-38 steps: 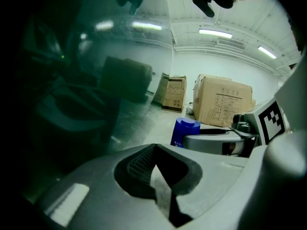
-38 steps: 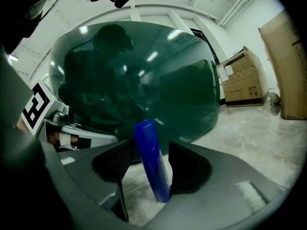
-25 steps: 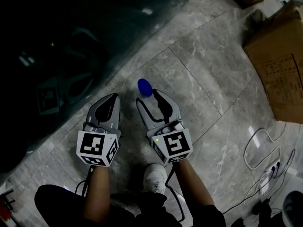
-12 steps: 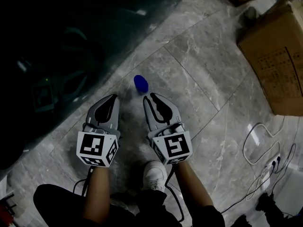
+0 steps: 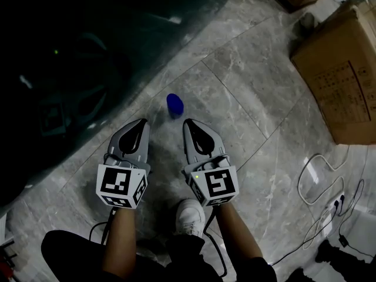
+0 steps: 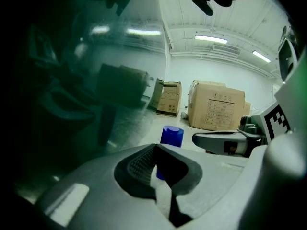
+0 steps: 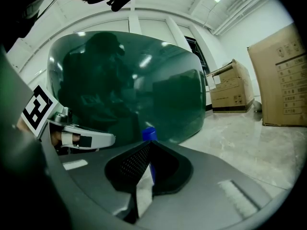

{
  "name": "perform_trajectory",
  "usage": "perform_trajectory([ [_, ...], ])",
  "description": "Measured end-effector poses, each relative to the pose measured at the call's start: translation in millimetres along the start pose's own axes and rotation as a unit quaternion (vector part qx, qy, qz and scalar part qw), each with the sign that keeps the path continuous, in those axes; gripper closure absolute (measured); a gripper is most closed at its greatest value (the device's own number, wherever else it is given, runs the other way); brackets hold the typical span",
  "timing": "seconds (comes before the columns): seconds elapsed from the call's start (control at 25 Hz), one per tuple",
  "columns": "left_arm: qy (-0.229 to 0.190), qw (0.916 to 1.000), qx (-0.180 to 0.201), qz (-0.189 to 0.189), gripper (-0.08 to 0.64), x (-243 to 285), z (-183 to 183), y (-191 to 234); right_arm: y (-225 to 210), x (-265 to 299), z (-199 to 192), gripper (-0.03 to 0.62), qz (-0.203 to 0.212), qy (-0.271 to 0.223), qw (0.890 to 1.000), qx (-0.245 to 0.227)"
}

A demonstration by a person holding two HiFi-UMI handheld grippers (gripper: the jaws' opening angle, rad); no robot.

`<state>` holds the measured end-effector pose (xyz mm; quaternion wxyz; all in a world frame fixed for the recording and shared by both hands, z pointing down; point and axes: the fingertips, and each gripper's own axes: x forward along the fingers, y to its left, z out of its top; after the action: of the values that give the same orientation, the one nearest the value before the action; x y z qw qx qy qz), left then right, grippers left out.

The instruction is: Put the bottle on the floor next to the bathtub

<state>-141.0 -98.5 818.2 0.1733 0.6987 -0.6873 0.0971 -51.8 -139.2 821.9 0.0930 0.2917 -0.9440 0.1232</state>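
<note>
So the big dark green bathtub (image 5: pixel 70 69) hogs the left, with grey marble floor (image 5: pixel 247 81) next to it. The bottle (image 5: pixel 174 104) stands upright on that floor near the tub, just ahead of the tips. The right tongs (image 5: pixel 191 124) sit nearer and have just closed on nothing. The left tongs (image 5: pixel 143 122) are pressed together and empty too.

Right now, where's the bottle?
Head view, centre: the bottle stands free on the floor, just ahead of the tips of the right hand-held gripper, with the dark bathtub close on its left.
</note>
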Motion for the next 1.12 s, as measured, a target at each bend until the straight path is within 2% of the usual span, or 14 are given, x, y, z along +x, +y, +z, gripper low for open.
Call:
perform_trajectory([
  [0.68,-0.027,0.9988,0.034,-0.024,0.56,0.9,56.6,-20.4,-9.3,-14.5,54.8,0.569,-0.023,-0.011,0.999,-0.021],
  [0.92,-0.036,0.9981,0.037,-0.034,0.56,-2.5,88.0,-32.5,-14.9,-27.3,89.5,0.569,-0.032,-0.014,0.999,-0.029],
  [1.12,-0.045,0.9964,0.043,-0.057,0.56,-9.0,128.6,-49.9,-19.1,-40.2,134.8,0.569,-0.044,-0.018,0.998,-0.031],
])
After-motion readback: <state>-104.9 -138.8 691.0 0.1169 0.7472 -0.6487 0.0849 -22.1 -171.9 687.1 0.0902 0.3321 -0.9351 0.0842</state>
